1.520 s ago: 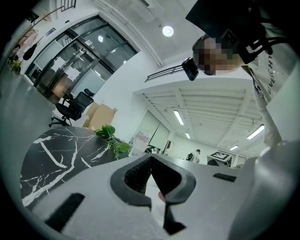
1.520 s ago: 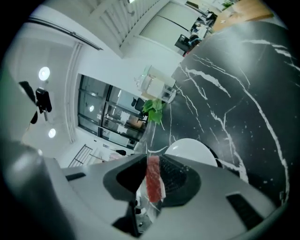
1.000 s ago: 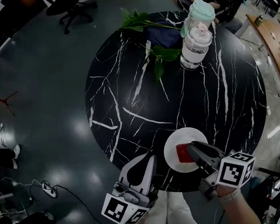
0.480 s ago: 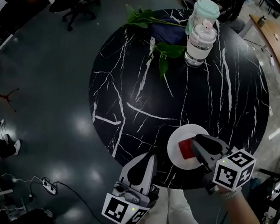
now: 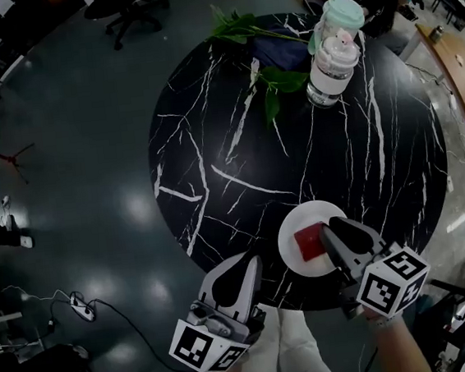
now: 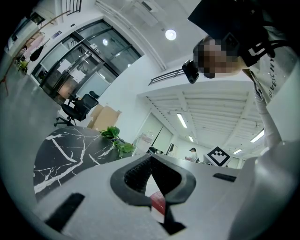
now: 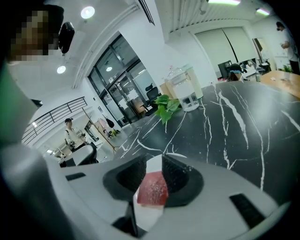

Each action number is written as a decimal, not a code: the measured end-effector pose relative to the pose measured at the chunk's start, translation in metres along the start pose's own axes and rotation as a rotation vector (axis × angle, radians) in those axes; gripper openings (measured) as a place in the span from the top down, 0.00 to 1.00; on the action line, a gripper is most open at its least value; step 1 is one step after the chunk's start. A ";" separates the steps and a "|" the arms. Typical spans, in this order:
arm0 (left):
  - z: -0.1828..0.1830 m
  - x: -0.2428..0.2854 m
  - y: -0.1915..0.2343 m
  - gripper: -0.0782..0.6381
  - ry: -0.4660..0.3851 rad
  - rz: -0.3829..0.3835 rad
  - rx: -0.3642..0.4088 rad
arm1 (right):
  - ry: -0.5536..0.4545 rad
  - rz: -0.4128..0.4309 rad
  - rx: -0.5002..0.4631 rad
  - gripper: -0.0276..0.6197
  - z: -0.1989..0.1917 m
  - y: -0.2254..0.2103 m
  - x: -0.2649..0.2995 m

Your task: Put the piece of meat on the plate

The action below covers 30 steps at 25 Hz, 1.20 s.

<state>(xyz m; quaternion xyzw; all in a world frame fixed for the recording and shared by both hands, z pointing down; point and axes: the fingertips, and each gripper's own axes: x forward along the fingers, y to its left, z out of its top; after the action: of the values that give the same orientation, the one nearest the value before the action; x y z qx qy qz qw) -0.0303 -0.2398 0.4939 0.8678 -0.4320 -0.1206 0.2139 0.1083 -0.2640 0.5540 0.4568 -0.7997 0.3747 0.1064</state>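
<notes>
Holds the left gripper (image 5: 249,263) just off the near edge of the round black marble table (image 5: 211,142), clenched, pads meeting at the tips with nothing between them. Just to its right, on the table near that edge: a white plate (image 5: 296,220) with the red piece of meat (image 5: 309,242) lying flat on it. Poses the right gripper (image 5: 330,230) over the plate's right side, released, jaws apart, tips just beside the meat. Through that gap: meat and plate beneath. Far across the table: green leafy stems (image 5: 275,81) and, to their right, a clear lidded bottle (image 5: 332,67).
</notes>
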 end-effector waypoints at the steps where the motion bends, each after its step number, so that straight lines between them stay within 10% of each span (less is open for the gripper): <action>1: -0.001 0.000 -0.001 0.88 0.000 -0.001 0.000 | -0.007 0.003 0.006 0.82 0.000 0.000 -0.001; 30: 0.070 0.015 -0.077 0.88 0.001 -0.149 0.066 | -0.094 0.108 -0.069 0.94 0.040 0.083 -0.088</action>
<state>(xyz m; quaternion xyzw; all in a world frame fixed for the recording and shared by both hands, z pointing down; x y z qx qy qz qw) 0.0046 -0.2289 0.3953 0.9042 -0.3699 -0.1216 0.1755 0.0973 -0.2090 0.4395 0.4260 -0.8399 0.3301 0.0639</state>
